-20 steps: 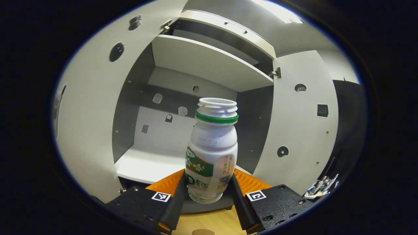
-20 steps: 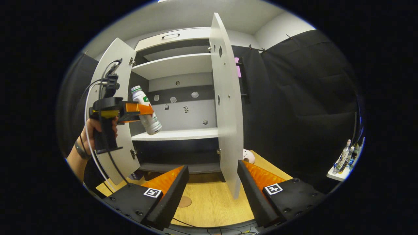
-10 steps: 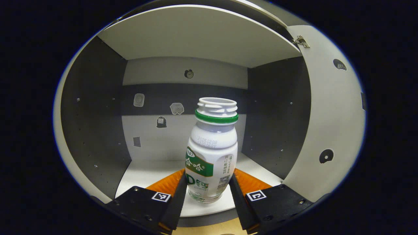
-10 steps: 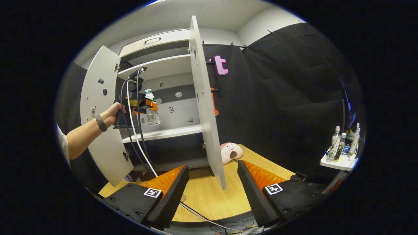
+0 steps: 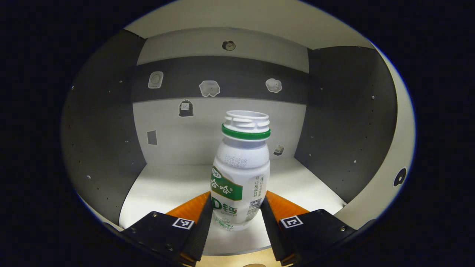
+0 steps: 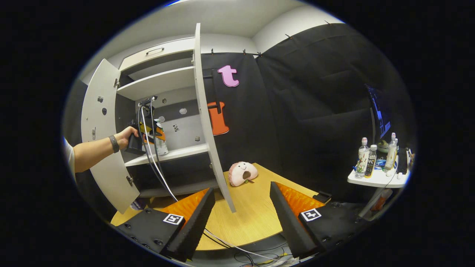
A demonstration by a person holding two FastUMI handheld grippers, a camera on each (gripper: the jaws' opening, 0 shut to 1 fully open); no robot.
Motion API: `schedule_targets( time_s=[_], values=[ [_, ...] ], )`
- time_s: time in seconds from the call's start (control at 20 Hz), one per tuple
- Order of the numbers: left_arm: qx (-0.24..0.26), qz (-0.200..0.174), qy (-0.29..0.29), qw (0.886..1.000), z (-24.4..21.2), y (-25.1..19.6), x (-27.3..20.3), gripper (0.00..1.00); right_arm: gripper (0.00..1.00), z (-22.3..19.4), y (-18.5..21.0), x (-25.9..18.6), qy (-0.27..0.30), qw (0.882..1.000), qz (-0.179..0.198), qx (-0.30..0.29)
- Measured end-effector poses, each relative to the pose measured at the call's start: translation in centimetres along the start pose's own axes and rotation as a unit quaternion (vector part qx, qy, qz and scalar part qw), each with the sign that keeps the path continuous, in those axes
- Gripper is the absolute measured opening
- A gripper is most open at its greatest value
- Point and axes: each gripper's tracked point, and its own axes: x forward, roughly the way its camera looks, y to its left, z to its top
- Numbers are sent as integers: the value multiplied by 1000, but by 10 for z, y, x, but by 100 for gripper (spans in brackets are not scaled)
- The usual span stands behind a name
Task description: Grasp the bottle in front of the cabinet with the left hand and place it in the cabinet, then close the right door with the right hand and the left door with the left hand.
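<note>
The bottle has its lower sides hidden between the left hand-held gripper's fingers; far off, it's too small to make out.

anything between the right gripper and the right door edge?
In the right gripper view, bare wooden tabletop lies between the open right gripper and the right door; a white cable runs near its fingers.

The drink bottle is white with a green neck ring and a green-and-white label. The cabinet has a white shelf, dark grey side walls and a grey-banded back. The surface is pale wood-grain; the plush toy is pink.
</note>
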Motion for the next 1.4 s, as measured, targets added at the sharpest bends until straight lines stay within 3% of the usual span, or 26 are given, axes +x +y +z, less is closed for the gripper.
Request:
schedule_targets(
  time_s=[0.2, 0.45, 0.65, 1.05, 1.2, 1.4],
  values=[
    [-10, -5, -11, 1000, 1, -2, 3, 73, 98, -4, 0, 1, 4, 1000, 0, -3],
    [-20, 3, -6, 1000, -8, 4, 7, 90, 98, 1, 4, 9, 1, 1000, 7, -3],
    [-30, -10, -68, 997, 16, 3, -7, 95, 98, -2, 3, 12, 4, 1000, 4, -3],
    [-31, -34, -236, 971, 81, -8, -122, 95, 98, -3, 29, 22, 13, 999, 37, -3],
    [-45, -58, -269, 960, 77, -15, -172, 95, 98, -5, 43, 25, 17, 998, 55, -7],
    [-50, -76, -278, 956, 44, -16, -223, 95, 98, -4, 61, 31, 20, 996, 80, -15]
  ],
)
